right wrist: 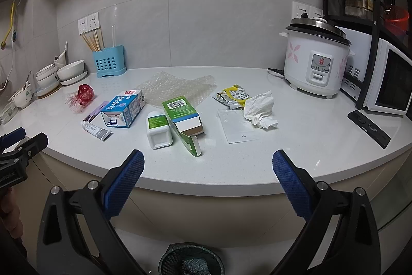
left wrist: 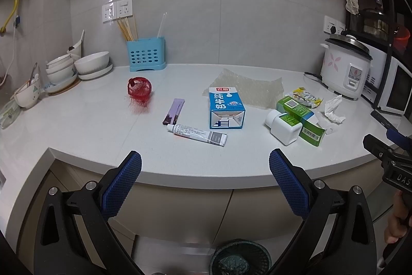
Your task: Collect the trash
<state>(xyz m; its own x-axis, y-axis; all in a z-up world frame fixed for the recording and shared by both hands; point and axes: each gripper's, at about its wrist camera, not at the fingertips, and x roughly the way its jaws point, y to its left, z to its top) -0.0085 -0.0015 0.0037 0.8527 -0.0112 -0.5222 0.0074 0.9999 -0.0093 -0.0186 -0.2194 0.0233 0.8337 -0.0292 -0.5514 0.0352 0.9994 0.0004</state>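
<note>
Trash lies across the white counter [left wrist: 90, 135]: a red mesh net [left wrist: 139, 87], a purple wrapper [left wrist: 173, 111], a grey-white tube [left wrist: 197, 134], a blue milk carton [left wrist: 226, 108], bubble wrap [left wrist: 247, 86], a white bottle [left wrist: 282, 126], a green box [right wrist: 183, 117], a yellow wrapper [right wrist: 233, 95], a crumpled tissue [right wrist: 260, 108] and a clear plastic sheet [right wrist: 238, 126]. My left gripper [left wrist: 205, 172] hangs open before the counter's front edge, empty. My right gripper [right wrist: 208, 172] is open too, empty, facing the green box. A dark mesh bin [right wrist: 191, 260] stands on the floor below.
Bowls and plates [left wrist: 77, 66] are stacked at the back left beside a blue utensil holder [left wrist: 146, 54]. A rice cooker [right wrist: 315, 63] and a microwave [right wrist: 386, 79] stand at the right, with a black remote [right wrist: 368, 128] near the edge. Cabinet fronts lie below the counter.
</note>
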